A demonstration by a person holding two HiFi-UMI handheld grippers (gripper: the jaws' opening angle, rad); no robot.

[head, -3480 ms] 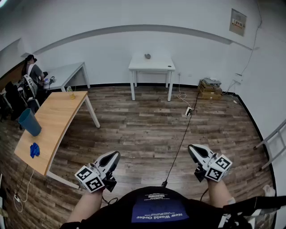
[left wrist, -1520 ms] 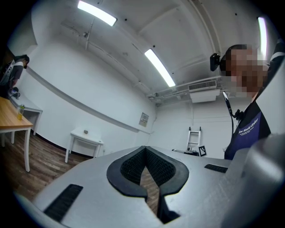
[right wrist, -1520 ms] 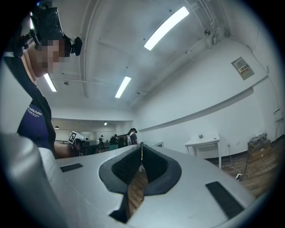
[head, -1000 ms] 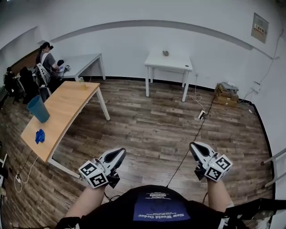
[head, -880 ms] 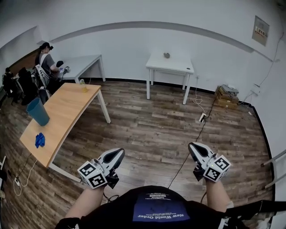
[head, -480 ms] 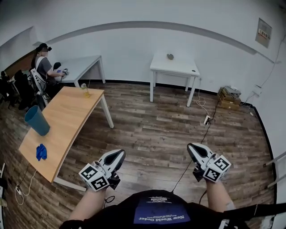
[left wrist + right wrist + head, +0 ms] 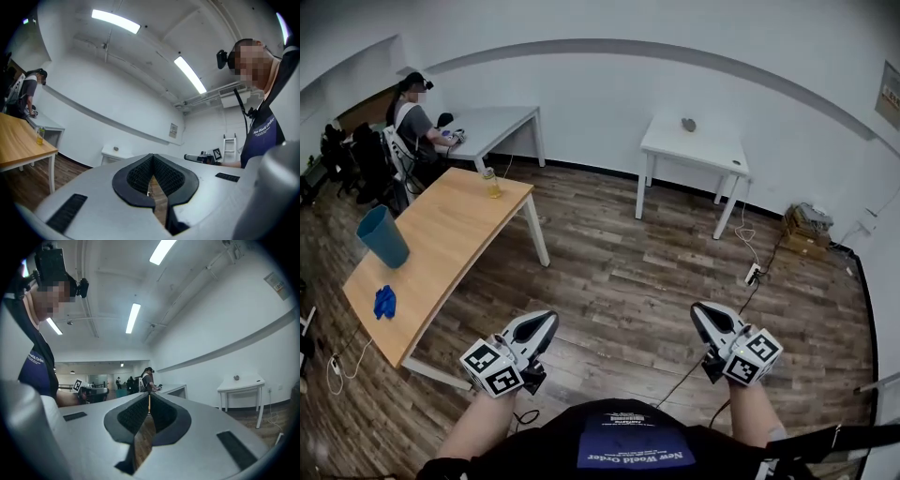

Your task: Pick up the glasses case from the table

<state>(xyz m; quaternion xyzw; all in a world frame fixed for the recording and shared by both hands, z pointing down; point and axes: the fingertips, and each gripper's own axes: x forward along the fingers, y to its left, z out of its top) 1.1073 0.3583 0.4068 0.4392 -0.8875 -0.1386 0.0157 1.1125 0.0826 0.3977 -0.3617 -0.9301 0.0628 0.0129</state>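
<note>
Floor (image 7: 619,272): dark wood planks, a black cable trailing across it on the right.
Wooden table (image 7: 441,248): long, pale top, at the left of the head view.
White table (image 7: 703,155): small, against the far wall, well apart from both grippers.
Grey desk (image 7: 502,122): far left corner, with a seated person (image 7: 414,122) at it.
Left gripper (image 7: 544,323): held low in front of the body, pointing level into the room; its pads meet at the tips with nothing between them.
Right gripper (image 7: 703,314): level with the left one, jaws closed tight and empty.
Blue bin (image 7: 382,236): upright on the wooden table.
Blue cloth (image 7: 384,302): crumpled on the same table, near the bin.
Bottle (image 7: 491,182): yellowish, on that table's far end.
Glasses case (image 7: 688,124): small grey rounded thing lying on the white table's far side, untouched.
</note>
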